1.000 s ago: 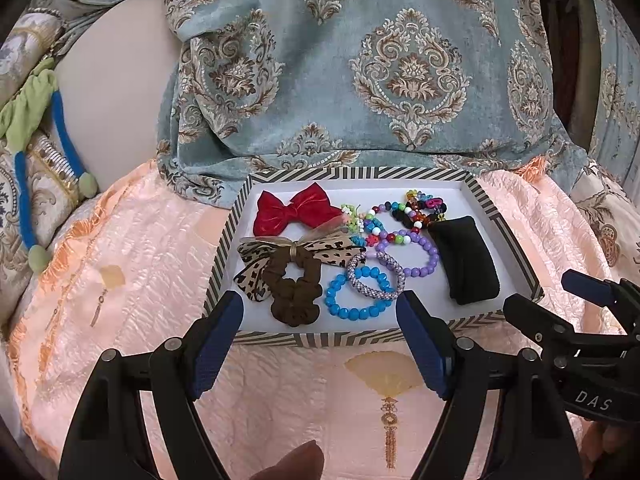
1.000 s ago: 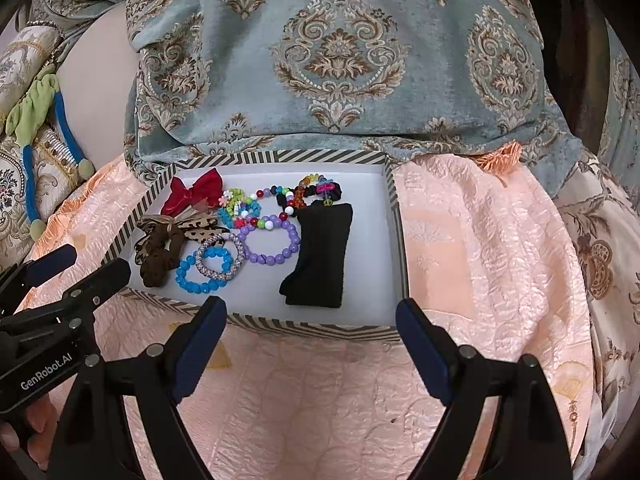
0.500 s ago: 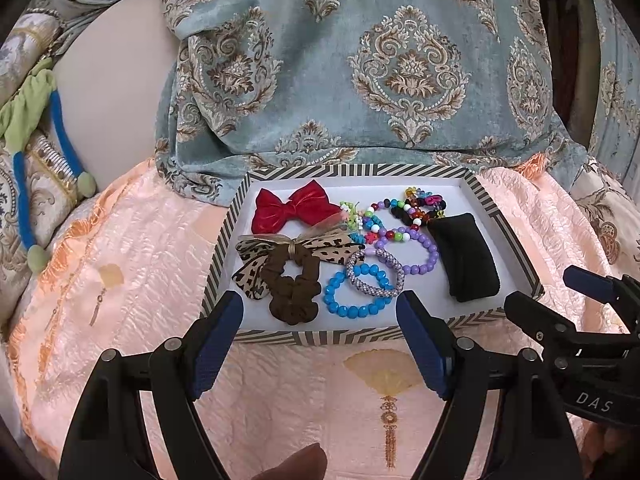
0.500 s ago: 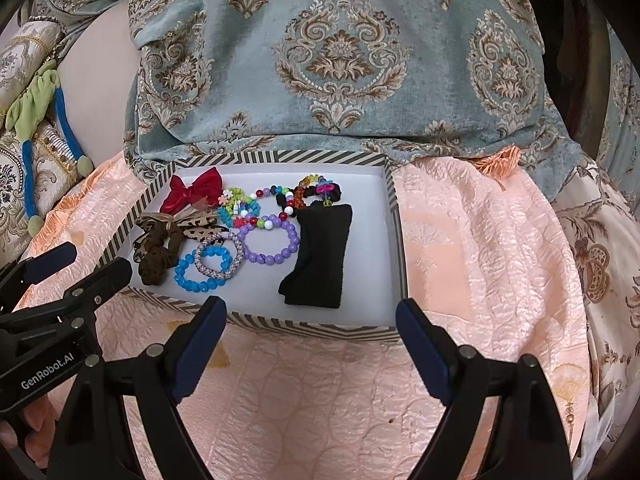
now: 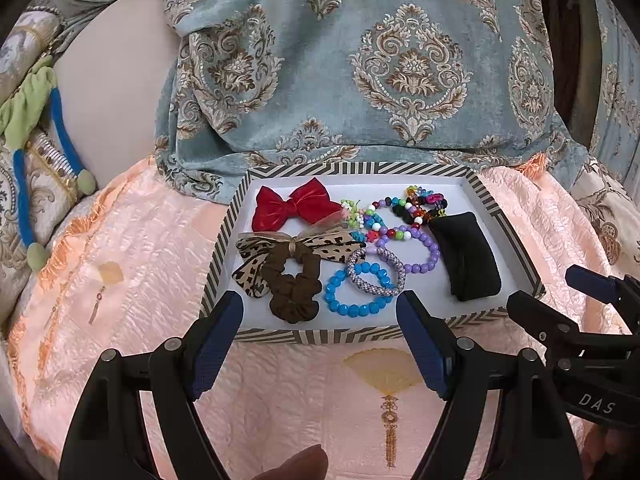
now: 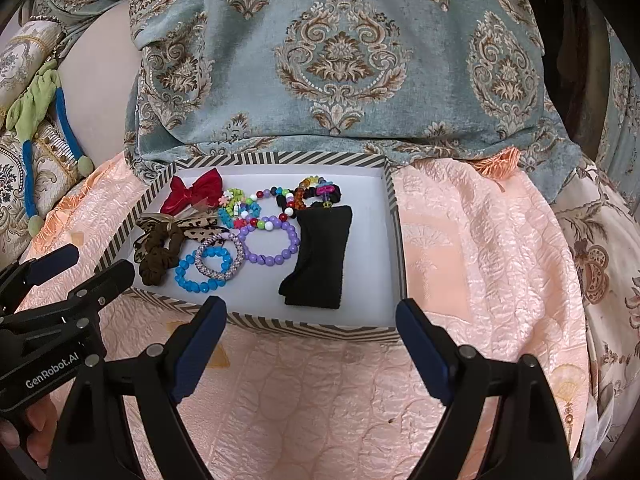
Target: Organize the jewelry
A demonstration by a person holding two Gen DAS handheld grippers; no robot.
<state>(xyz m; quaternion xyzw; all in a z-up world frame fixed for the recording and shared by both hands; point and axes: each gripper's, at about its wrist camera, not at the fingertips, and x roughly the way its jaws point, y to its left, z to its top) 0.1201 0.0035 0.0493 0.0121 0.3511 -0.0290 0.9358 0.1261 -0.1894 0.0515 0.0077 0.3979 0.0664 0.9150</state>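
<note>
A striped-rim white tray (image 5: pixel 516 240) (image 6: pixel 396 240) lies on a peach bedspread. It holds a red bow (image 5: pixel 294 208) (image 6: pixel 196 192), a leopard bow with a brown scrunchie (image 5: pixel 292 276) (image 6: pixel 160 248), a blue bead bracelet (image 5: pixel 352 304) (image 6: pixel 192 280), a woven lilac bracelet (image 5: pixel 376 272) (image 6: pixel 220 256), a purple bead bracelet (image 5: pixel 424 256) (image 6: pixel 272 248), multicoloured bead strands (image 5: pixel 400 208) (image 6: pixel 288 196) and a black folded headband (image 5: pixel 468 260) (image 6: pixel 320 256). My left gripper (image 5: pixel 320 332) is open and empty before the tray's near rim. My right gripper (image 6: pixel 312 336) is open and empty at the near right corner.
A teal patterned cushion (image 5: pixel 360 60) (image 6: pixel 340 48) stands right behind the tray. A green and blue fabric cord (image 5: pixel 28 120) (image 6: pixel 36 112) hangs at the far left. Peach bedspread (image 6: pixel 480 260) stretches to the tray's right and in front.
Both grippers have edged slightly forward toward the tray. Nothing in the tray has moved and both stay open.
</note>
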